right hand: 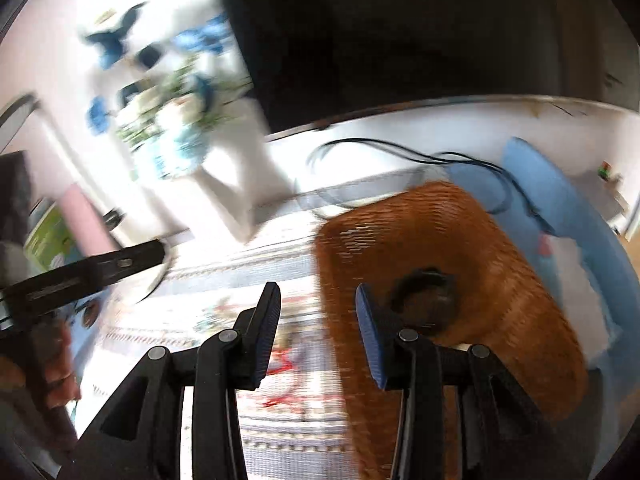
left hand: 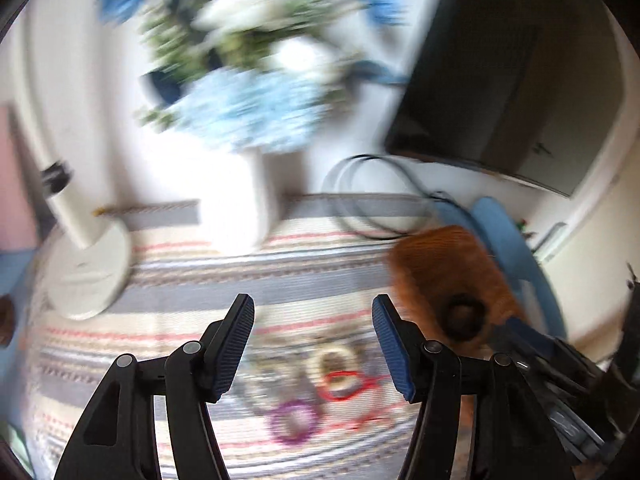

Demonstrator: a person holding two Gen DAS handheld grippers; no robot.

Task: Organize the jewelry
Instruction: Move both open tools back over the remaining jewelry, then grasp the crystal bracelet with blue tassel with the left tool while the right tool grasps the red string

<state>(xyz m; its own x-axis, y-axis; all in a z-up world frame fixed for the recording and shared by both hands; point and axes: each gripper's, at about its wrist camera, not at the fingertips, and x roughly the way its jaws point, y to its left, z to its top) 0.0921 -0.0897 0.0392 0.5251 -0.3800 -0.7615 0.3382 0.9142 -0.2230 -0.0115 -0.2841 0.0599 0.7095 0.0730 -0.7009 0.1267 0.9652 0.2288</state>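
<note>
Between open left fingers [left hand: 240, 344]: blurred bracelets [left hand: 312, 392].

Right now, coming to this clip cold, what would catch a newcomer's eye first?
Probably the orange-brown woven basket filling the right side of the right wrist view, with a dark ring-shaped thing lying inside it. Next, the blurred bunch of blue and white flowers in a white vase at the back of the striped cloth. Between the open left tongs lie loose bracelets, one purple, one red.
</note>
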